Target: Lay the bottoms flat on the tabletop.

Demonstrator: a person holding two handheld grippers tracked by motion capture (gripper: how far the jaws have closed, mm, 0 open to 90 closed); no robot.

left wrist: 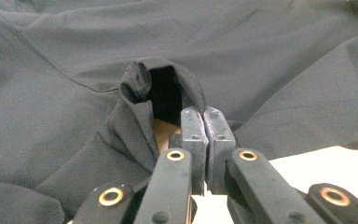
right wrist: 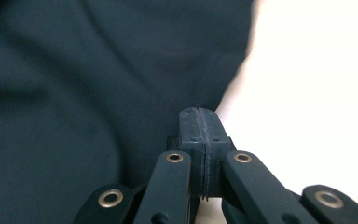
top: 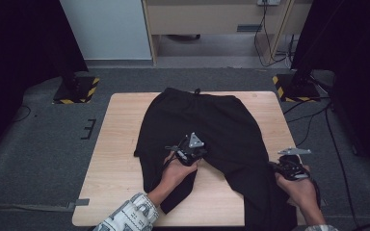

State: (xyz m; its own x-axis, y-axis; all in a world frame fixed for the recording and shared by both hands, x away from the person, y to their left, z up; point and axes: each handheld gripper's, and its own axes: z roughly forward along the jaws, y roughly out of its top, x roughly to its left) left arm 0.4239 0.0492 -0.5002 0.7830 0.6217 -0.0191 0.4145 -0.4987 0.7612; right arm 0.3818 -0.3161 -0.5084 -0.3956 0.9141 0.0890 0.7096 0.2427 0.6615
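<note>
The black trousers [top: 197, 127] lie spread on the table [top: 120, 144], waistband at the far edge, legs toward the person. The cloth looks thin, limp and light, apt to sag and crease, so hems or seams give the best hold. The left gripper [left wrist: 207, 122] is clenched on a fold at the crotch; the right gripper [right wrist: 200, 122] is clenched at the right leg's outer edge.

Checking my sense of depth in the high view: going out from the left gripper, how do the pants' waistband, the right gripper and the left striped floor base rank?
1. Right gripper, at the pants' right edge.
2. Waistband, at the table's far side.
3. Left striped floor base, on the carpet beyond the far-left corner.
</note>
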